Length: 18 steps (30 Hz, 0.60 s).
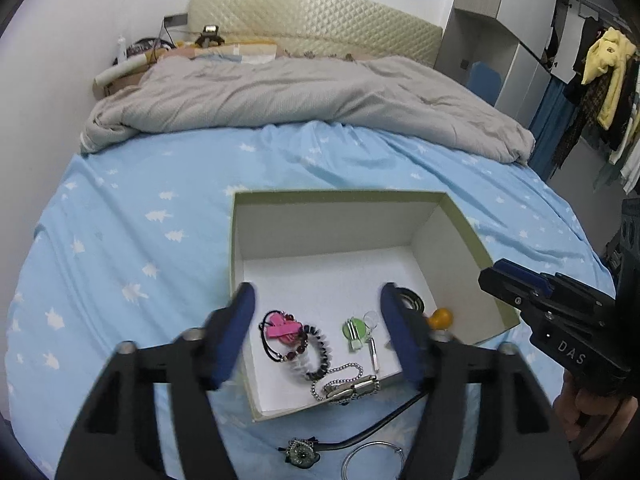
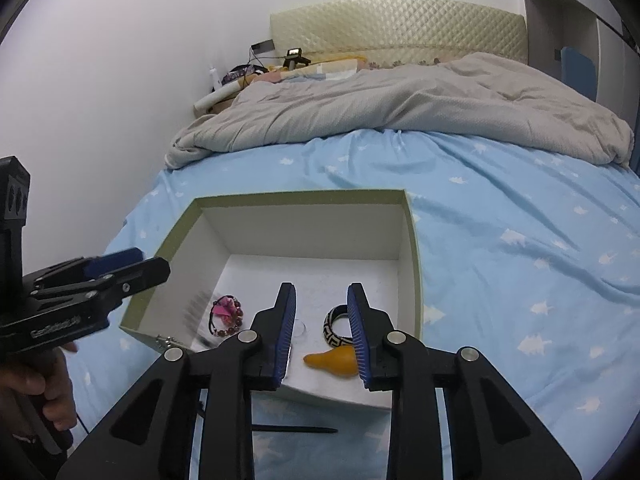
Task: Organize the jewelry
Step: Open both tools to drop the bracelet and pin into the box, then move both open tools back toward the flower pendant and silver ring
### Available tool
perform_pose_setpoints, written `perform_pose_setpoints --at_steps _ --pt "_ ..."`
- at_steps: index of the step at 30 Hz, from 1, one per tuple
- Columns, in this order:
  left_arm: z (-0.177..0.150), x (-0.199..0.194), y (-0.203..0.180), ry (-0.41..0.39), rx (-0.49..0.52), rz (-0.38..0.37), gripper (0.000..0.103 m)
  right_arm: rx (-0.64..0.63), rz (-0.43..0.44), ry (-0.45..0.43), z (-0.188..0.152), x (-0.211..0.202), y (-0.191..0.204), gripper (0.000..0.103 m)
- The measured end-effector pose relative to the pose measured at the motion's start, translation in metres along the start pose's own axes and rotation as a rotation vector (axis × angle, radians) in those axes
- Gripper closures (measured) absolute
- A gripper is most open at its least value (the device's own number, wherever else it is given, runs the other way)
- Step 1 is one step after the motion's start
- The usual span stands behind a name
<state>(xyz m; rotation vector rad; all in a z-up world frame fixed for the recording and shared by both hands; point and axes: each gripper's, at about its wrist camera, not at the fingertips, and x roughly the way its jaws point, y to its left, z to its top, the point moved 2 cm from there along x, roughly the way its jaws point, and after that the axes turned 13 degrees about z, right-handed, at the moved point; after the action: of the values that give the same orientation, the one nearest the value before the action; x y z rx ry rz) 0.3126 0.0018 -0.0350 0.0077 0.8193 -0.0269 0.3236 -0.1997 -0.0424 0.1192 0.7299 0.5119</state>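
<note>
Box (image 1: 352, 200), open-topped, green rim, white inside, standing on the bed (image 1: 120, 240) with its blue star-print sheet. Contents, left wrist view: dark bead bracelets with a pink bow (image 1: 294, 340) toward 9 o'clock of the floor; small green piece (image 1: 354, 330) at centre; a bead chain with metal clasp (image 1: 346, 386) draped over the near wall at 6 o'clock; patterned black-and-white bangle (image 2: 340, 326) and orange gourd-shaped charm (image 2: 332, 360) toward 3 o'clock. Still outside the box, on the sheet at 6 o'clock of it: round dark brooch (image 1: 302, 452) and thin silver hoop (image 1: 372, 460), just beside each other, a black cable running near them. Left hand-held gripper (image 1: 320, 336): fingers spread wide, nothing between them, poised over the near part of the box. Right hand-held gripper (image 2: 322, 336): fingers parted, empty, above the gourd charm and bangle. Key relation: the loose brooch and hoop lie below and behind the left fingertips, toward 6 o'clock, so the left hand appears nearer; the hoop lies flat, with no long axis to align on.
</note>
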Motion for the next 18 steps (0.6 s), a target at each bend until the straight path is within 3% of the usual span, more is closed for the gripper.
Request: perform_pose_setpoints --at_steps 6,18 --pt "-0.005 -0.022 0.005 -0.041 0.006 0.003 0.036 -0.031 0.001 -0.038 -0.004 -0.017 0.016 0.06" --pt "-0.036 -0.065 0.022 -0.122 -0.02 -0.004 0.036 -0.072 -0.006 -0.127 -0.039 -0.05 0.05 0.059"
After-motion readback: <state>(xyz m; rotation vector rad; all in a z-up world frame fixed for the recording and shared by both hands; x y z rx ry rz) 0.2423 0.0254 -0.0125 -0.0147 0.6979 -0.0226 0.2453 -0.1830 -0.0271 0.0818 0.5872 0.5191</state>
